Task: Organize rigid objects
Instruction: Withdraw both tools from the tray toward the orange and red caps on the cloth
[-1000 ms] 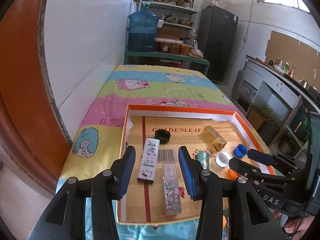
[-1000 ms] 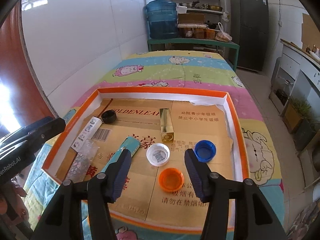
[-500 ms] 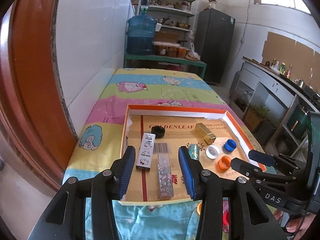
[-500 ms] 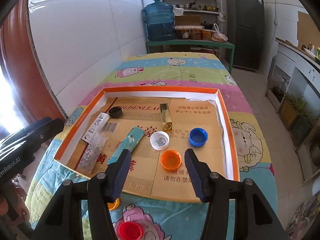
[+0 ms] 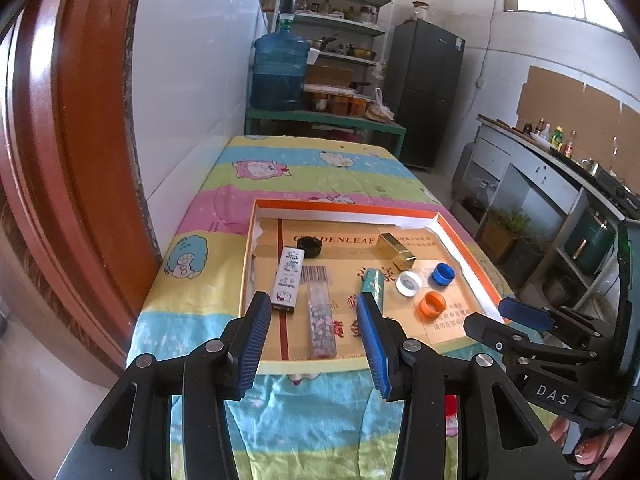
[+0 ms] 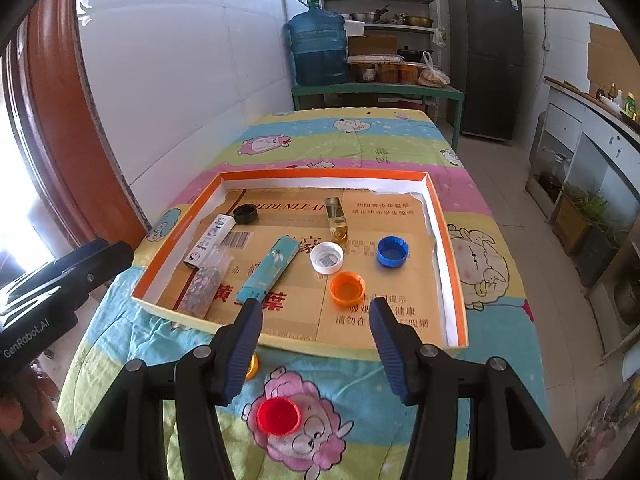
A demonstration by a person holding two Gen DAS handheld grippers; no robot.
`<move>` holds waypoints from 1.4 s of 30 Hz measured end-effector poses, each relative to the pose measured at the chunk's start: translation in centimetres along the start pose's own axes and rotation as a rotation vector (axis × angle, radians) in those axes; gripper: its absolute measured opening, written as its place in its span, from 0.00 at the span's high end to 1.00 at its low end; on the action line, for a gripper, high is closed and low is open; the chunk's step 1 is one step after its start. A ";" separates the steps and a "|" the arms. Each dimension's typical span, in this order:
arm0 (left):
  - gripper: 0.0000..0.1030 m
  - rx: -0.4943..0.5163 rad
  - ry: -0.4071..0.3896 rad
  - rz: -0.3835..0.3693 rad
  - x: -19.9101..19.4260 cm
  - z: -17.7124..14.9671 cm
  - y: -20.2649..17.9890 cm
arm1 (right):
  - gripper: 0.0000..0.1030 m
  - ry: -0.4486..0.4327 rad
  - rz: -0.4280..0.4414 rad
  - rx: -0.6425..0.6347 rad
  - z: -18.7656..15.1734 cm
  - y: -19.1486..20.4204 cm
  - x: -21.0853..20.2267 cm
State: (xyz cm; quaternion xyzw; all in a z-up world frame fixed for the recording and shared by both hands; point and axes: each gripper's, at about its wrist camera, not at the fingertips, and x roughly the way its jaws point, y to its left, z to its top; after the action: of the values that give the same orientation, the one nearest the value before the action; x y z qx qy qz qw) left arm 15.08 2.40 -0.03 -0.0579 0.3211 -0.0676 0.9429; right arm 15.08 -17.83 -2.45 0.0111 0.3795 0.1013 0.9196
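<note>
An orange-rimmed cardboard tray point(image 6: 448, 240) point(image 5: 348, 207) holds a white box point(image 6: 210, 240), a glittery box point(image 6: 202, 286), a teal box point(image 6: 270, 268), a gold box point(image 6: 336, 220), and black point(image 6: 245, 213), white point(image 6: 327, 257), blue point(image 6: 392, 251) and orange point(image 6: 347, 288) caps. A red cap point(image 6: 278, 416) lies on the cloth in front of the tray, and a yellow cap point(image 6: 252, 365) peeks out behind my right gripper's left finger. My right gripper point(image 6: 314, 342) is open and empty above the tray's near edge. My left gripper point(image 5: 316, 338) is open and empty, over the tray's near left part.
The tray sits on a table with a cartoon-print cloth point(image 6: 360, 136). A white tiled wall point(image 6: 180, 80) and a red-brown door frame point(image 5: 60, 160) run along the left. A green bench with a water jug point(image 6: 318, 48), shelves and a fridge point(image 6: 486, 60) stand behind.
Both grippers have pulled back and up from the tray, still open. The red and yellow caps on the cloth have come into the right wrist view.
</note>
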 end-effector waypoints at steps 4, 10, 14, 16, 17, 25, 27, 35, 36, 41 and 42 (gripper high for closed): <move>0.55 0.001 -0.006 -0.003 -0.9 -0.3 -0.1 | 0.46 -0.009 -0.006 -0.002 -0.6 0.4 -1.1; 0.55 0.001 -0.011 -0.009 -2.1 -0.7 0.1 | 0.46 -0.017 -0.012 -0.009 -1.2 1.0 -2.3; 0.55 0.004 -0.010 -0.012 -2.8 -1.1 0.0 | 0.46 -0.028 -0.011 -0.009 -1.8 1.3 -3.3; 0.55 0.004 -0.009 -0.016 -3.1 -1.3 0.0 | 0.46 -0.031 -0.009 -0.012 -2.2 1.5 -3.7; 0.55 0.004 -0.008 -0.017 -3.2 -1.4 0.0 | 0.46 -0.031 -0.010 -0.015 -2.4 1.6 -3.9; 0.55 0.009 0.001 -0.027 -4.3 -2.4 0.0 | 0.46 -0.034 -0.016 -0.018 -3.9 2.0 -5.2; 0.55 0.011 0.005 -0.030 -4.5 -2.7 -0.1 | 0.46 -0.028 -0.017 -0.021 -4.5 2.1 -5.3; 0.55 0.010 0.031 -0.048 -4.9 -4.5 -0.3 | 0.46 -0.005 -0.016 -0.028 -6.6 2.2 -5.3; 0.55 0.011 0.038 -0.051 -4.9 -4.8 -0.4 | 0.46 -0.001 -0.016 -0.028 -6.9 2.2 -5.2; 0.55 0.011 0.063 -0.062 -4.6 -5.9 -0.5 | 0.46 0.016 -0.016 -0.039 -7.9 2.4 -4.6; 0.55 0.012 0.070 -0.065 -4.4 -6.1 -0.5 | 0.46 0.022 -0.017 -0.043 -8.0 2.5 -4.4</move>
State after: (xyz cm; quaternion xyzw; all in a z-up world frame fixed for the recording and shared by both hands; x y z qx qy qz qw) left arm 7.85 2.19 -2.10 -0.0605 0.3514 -0.1021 0.9287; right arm 6.01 -16.66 -4.84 -0.0128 0.3873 0.1018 0.9162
